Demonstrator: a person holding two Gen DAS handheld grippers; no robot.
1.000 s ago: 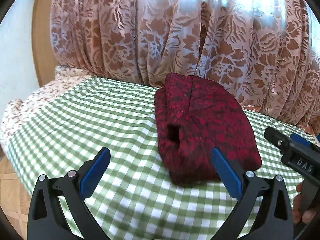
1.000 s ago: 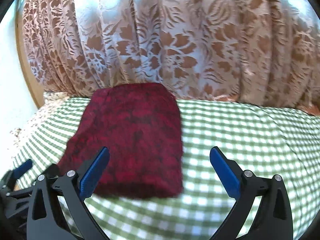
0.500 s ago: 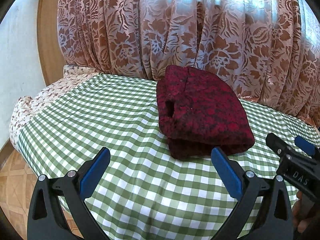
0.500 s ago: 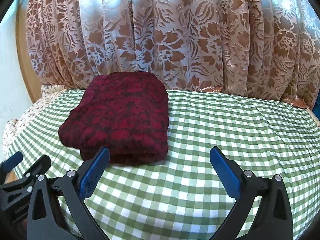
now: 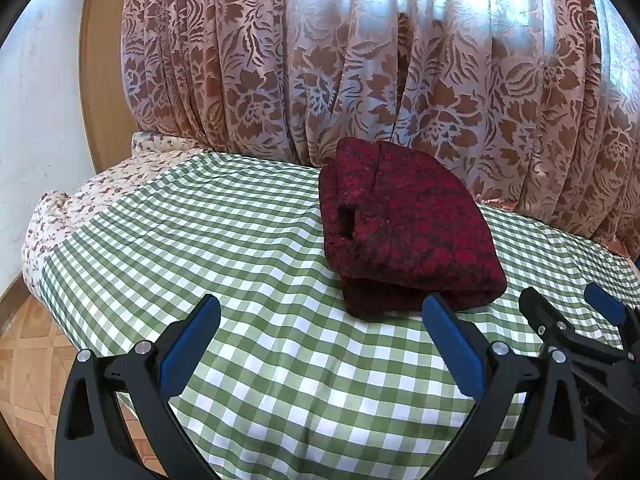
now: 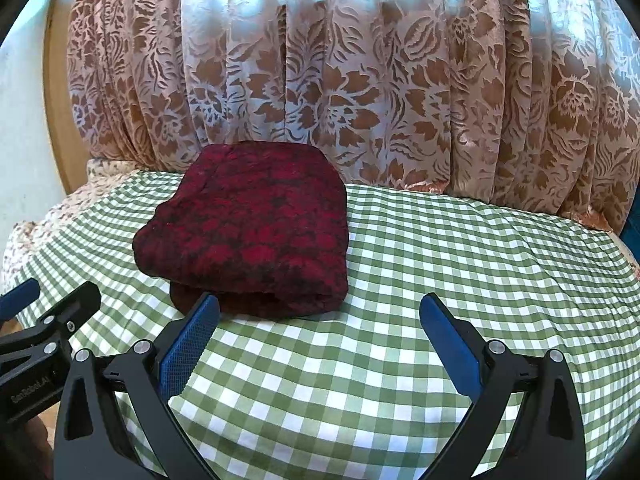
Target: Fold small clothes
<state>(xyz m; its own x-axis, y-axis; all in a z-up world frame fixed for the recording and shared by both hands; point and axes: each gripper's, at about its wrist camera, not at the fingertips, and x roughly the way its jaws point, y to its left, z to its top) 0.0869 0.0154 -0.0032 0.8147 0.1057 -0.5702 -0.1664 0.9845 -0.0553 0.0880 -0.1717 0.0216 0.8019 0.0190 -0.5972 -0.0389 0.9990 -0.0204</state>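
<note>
A dark red patterned knitted garment [image 5: 404, 224] lies folded into a thick rectangle on the green-checked cloth [image 5: 224, 248], near the curtain. In the right wrist view the same folded garment [image 6: 256, 224] sits left of centre. My left gripper [image 5: 320, 344] is open and empty, hovering over the cloth in front of the garment's near left corner. My right gripper [image 6: 320, 340] is also open and empty, in front of the garment's near right edge. Each gripper shows at the edge of the other's view.
A brown floral curtain [image 5: 360, 72] hangs right behind the table. A flowered under-cloth [image 5: 92, 196] shows at the left end, above a wooden parquet floor [image 5: 24, 352]. Bare checked cloth [image 6: 480, 264] lies to the right of the garment.
Both grippers have pulled back from the folded garment toward the table's near edge, so it looks smaller and farther away. They stay open and empty.
</note>
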